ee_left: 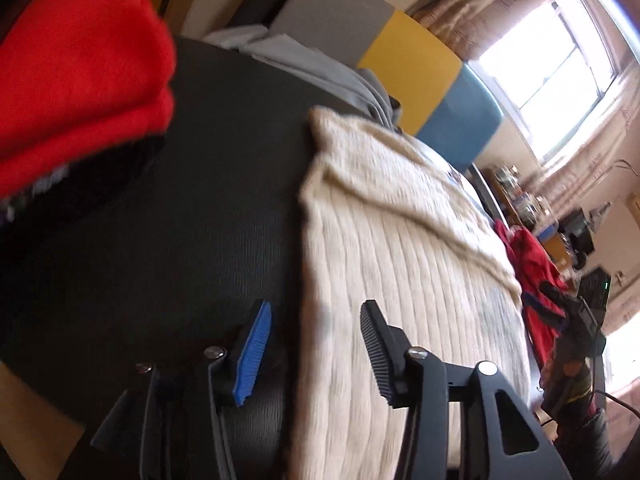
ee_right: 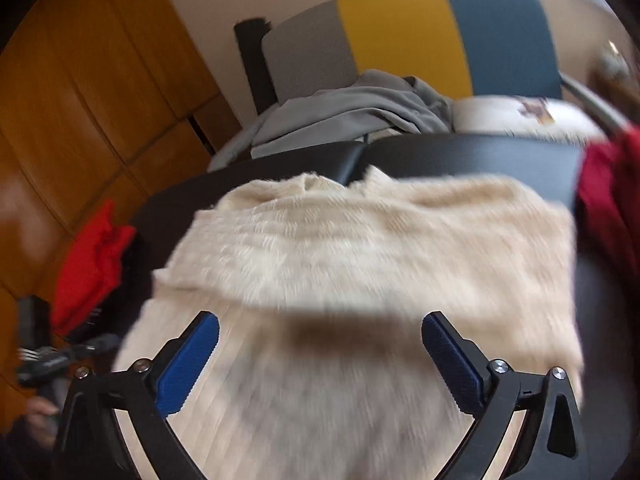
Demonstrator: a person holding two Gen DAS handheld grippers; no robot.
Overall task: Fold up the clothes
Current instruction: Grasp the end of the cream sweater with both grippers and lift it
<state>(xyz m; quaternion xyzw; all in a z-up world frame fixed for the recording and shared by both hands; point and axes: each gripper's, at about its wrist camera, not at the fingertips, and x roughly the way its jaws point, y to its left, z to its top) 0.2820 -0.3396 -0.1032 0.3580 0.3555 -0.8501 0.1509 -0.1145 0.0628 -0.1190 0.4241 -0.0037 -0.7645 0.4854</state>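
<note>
A cream ribbed knit sweater lies spread on a black table top, its upper part folded over the body. My left gripper hovers open over the sweater's left edge, nothing between its pads. In the right wrist view the same sweater fills the middle, with the folded flap toward the far side. My right gripper stands wide open above the near part of the sweater, its blue pads clear of the cloth. The other gripper shows at the far right of the left wrist view.
A folded red garment sits on a dark one at the table's left. Another red garment lies off the right side. Grey clothes pile on a grey, yellow and blue chair behind the table. A wooden cabinet stands left.
</note>
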